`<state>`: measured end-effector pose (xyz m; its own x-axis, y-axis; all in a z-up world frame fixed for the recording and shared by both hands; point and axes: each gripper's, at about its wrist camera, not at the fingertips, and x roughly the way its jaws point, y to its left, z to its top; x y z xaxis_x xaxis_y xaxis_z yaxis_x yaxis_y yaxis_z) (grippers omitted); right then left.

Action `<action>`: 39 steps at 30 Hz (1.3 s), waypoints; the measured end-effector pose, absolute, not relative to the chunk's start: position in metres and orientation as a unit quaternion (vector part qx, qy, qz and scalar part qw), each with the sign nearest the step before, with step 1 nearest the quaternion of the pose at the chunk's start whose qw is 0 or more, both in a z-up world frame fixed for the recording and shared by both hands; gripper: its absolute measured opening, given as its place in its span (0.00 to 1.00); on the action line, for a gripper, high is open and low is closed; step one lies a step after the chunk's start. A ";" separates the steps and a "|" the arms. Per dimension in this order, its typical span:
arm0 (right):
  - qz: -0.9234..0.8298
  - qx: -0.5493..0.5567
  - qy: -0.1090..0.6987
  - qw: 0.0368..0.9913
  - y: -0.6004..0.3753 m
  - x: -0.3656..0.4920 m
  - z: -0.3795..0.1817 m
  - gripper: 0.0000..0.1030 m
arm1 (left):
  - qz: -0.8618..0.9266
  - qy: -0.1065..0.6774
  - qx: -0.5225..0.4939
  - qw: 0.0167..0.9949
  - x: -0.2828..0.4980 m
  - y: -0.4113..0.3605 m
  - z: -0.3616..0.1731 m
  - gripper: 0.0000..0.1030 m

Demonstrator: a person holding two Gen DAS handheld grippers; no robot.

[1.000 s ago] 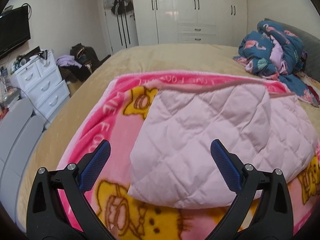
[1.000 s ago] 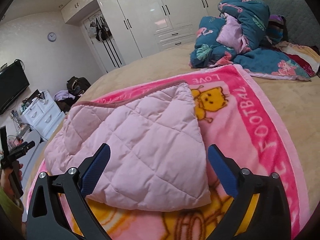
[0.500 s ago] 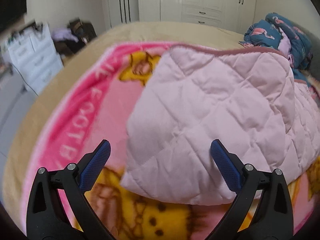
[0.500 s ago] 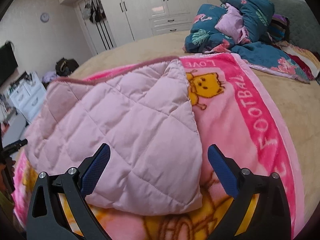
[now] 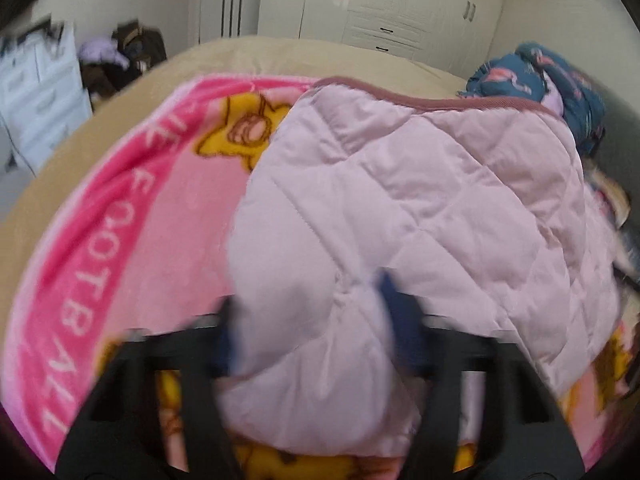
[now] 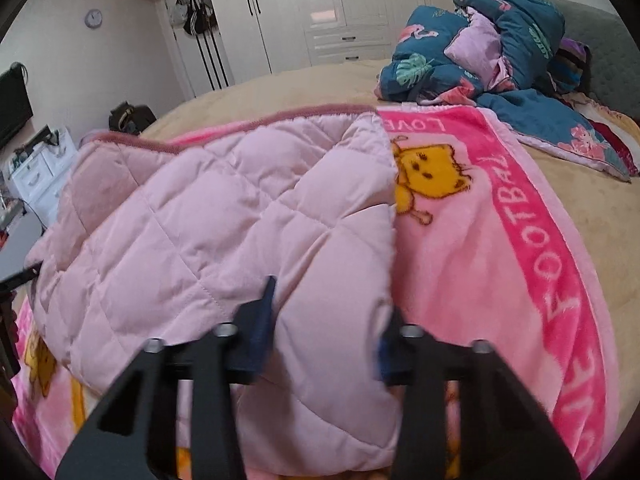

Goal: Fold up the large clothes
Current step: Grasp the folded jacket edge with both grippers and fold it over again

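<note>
A pale pink quilted garment lies folded on a bright pink cartoon blanket. In the left wrist view my left gripper straddles its near left corner. Its jaws are closing, and the padded cloth bulges between the blue pads. The picture there is blurred. In the right wrist view the same garment spreads to the left over the blanket. My right gripper is at its near right corner, jaws closing, with both pads pressed into the cloth.
The blanket lies on a tan bed. A heap of blue flowered bedding sits at the far right, by the grey headboard. White drawers stand left of the bed, and white wardrobes line the back wall.
Both grippers have sunk toward the garment's near edge and gone from wide open to closed around its two near corners. The cloth now bunches between the pads.
</note>
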<state>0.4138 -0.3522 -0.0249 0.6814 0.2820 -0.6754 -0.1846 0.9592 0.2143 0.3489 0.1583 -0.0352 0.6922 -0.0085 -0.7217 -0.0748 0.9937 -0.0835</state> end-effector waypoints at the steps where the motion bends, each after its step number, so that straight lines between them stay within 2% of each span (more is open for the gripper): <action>1: 0.132 0.070 0.373 0.916 -0.354 0.411 -0.021 0.23 | 0.019 0.387 -0.038 0.921 0.347 0.154 -0.032 0.22; 2: 0.132 0.070 0.366 0.918 -0.354 0.408 -0.016 0.20 | 0.022 0.379 -0.021 0.925 0.344 0.150 -0.027 0.17; 4: 0.131 0.063 0.340 0.929 -0.353 0.402 0.001 0.18 | 0.028 0.356 -0.008 0.934 0.337 0.146 -0.011 0.15; 9: 0.134 0.082 0.285 0.946 -0.353 0.411 0.049 0.17 | 0.037 0.301 -0.001 0.953 0.339 0.144 0.037 0.14; 16: 0.119 0.080 0.258 0.956 -0.346 0.448 0.082 0.16 | 0.051 0.272 -0.006 0.961 0.368 0.141 0.069 0.14; 21: 0.099 0.088 0.274 0.953 -0.348 0.471 0.071 0.16 | 0.063 0.281 -0.007 0.958 0.390 0.138 0.064 0.14; 30: 0.061 0.105 0.327 0.937 -0.351 0.488 0.013 0.16 | 0.079 0.309 -0.017 0.948 0.403 0.146 0.029 0.14; 39: 0.042 0.096 0.348 0.931 -0.343 0.494 -0.006 0.17 | 0.080 0.323 -0.013 0.943 0.411 0.149 0.011 0.15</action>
<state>0.4937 -0.3429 -0.0063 0.7537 0.1457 -0.6408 -0.0116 0.9779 0.2087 0.4113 0.1486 0.0114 0.7788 0.1424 -0.6108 -0.1588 0.9869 0.0275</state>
